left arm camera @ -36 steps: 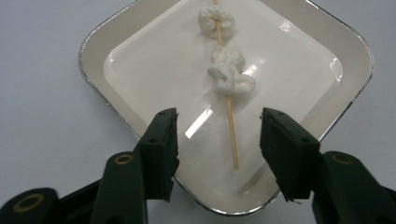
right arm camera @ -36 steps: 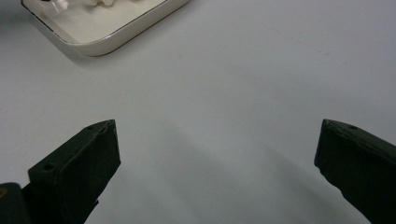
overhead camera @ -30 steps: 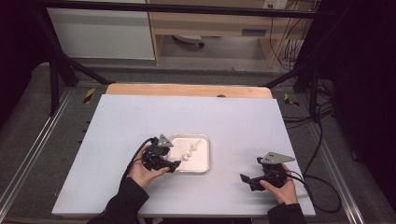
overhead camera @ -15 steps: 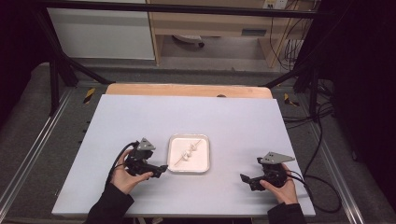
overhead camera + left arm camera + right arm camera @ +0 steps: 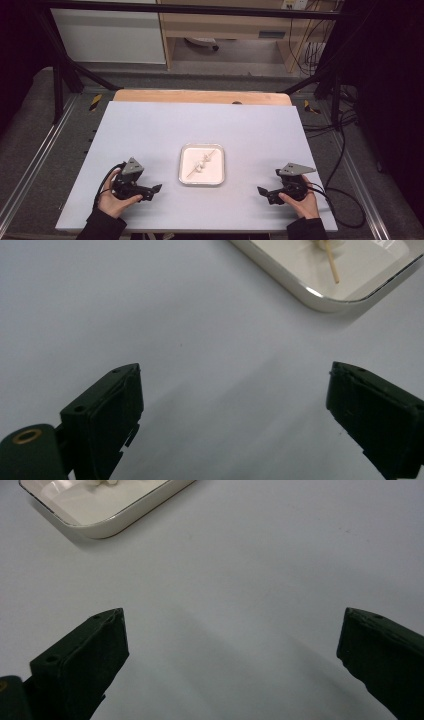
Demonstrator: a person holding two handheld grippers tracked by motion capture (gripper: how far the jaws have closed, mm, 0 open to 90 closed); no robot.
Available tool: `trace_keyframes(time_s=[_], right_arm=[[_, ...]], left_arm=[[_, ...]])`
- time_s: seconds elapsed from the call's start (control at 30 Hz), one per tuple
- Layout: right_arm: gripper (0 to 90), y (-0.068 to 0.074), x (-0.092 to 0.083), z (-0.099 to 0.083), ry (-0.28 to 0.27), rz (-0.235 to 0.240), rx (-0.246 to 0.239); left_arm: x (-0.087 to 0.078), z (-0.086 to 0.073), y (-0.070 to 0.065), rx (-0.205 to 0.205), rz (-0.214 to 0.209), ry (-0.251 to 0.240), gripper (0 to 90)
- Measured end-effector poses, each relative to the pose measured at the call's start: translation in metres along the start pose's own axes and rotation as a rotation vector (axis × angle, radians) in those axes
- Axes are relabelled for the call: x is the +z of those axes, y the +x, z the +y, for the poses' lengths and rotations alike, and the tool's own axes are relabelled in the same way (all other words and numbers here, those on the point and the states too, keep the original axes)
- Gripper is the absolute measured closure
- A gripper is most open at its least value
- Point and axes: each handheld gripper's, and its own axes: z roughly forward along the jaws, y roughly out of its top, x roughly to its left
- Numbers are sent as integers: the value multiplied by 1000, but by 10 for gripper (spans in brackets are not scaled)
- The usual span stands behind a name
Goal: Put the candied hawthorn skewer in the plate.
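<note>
A white rectangular tray [image 5: 185, 175] lies in the middle of the pale table, holding a thin wooden skewer [image 5: 209, 158] with small white pieces [image 5: 201, 166] on it. My left gripper [image 5: 156, 189] rests low over the table left of the tray, pointing toward it; its jaws have just been opening and stand wide with nothing between them. In the left gripper view the tray's corner [image 5: 320, 300] and the skewer's end [image 5: 330, 266] lie ahead of the gripper [image 5: 232, 405]. My right gripper [image 5: 261, 192] sits right of the tray, open and empty [image 5: 232, 650], with the tray's rim [image 5: 107, 524] ahead.
The table [image 5: 150, 130] has a wooden strip [image 5: 200, 96] along its far edge. Metal rails [image 5: 30, 170] run along both sides, and cables [image 5: 345, 150] trail off to the right. White cabinets stand beyond the table.
My left gripper has drawn back from the tray to the left and down toward the front edge, its jaws opening wider. The skewer lies in the tray. The right gripper has stayed put.
</note>
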Motion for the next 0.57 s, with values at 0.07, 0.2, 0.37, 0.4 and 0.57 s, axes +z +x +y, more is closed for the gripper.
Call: trace_keyframes(time_s=[0.07, 0.2, 0.37, 0.4, 0.57], right_arm=[[8, 0, 0, 0, 1, 1, 6], [8, -1, 0, -1, 6, 2, 6], [8, 0, 0, -1, 9, 4, 16], [8, 0, 0, -1, 14, 5, 15], [8, 0, 1, -2, 21, 8, 17]], left_arm=[[-3, -8, 5, -13, -1, -5, 80], [-7, -19, 11, -21, 16, -15, 80], [-11, -24, 15, -24, 12, -21, 81], [-11, -24, 15, -26, 10, -24, 81], [-10, -23, 15, -23, 11, -25, 83]])
